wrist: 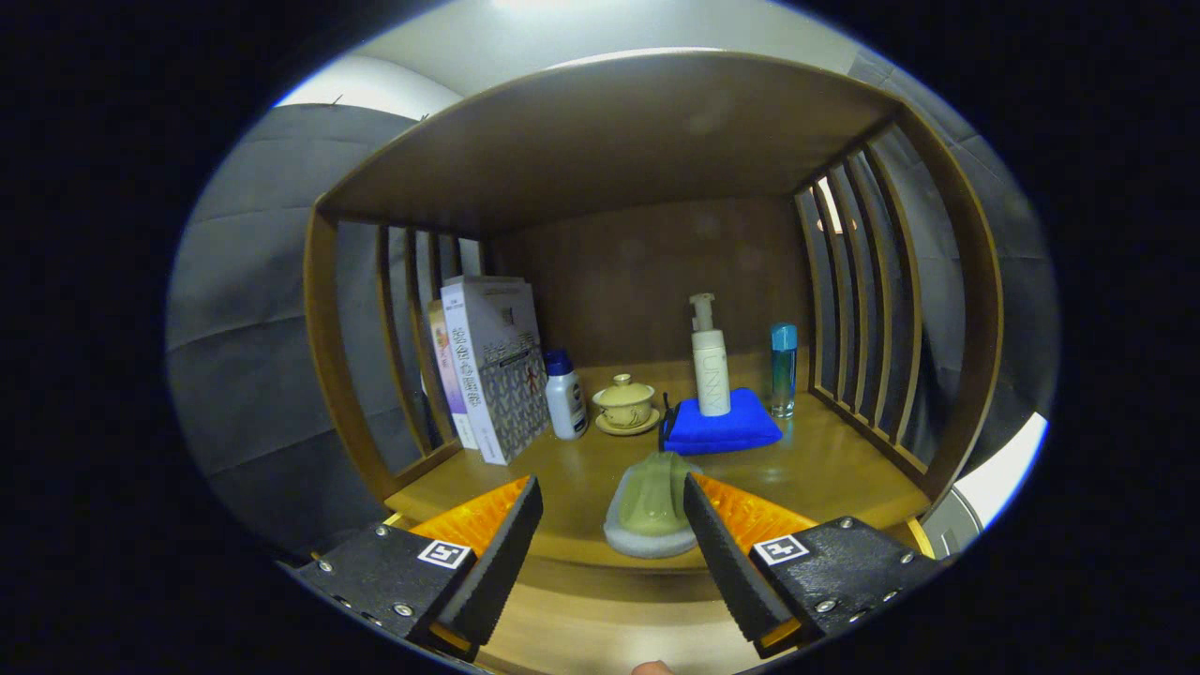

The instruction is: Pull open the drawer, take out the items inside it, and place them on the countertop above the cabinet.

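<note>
Wooden cabinet alcove, slatted sides, countertop point(825, 469) as floor. Front edge: pale green sponge point(652, 511), resting between my fingertips, nearer my right finger point(717, 534) and seemingly touching it; clear of the left. My claw point(609, 539) stands open, gripping nothing. Back left: books point(492, 375) upright, white bottle point(565, 394) beside them. Centre back: lidded cup point(625, 403) on saucer. Right of it: blue cloth point(720, 427) bearing pump bottle point(710, 361); blue bottle point(783, 367) just beside.
</note>
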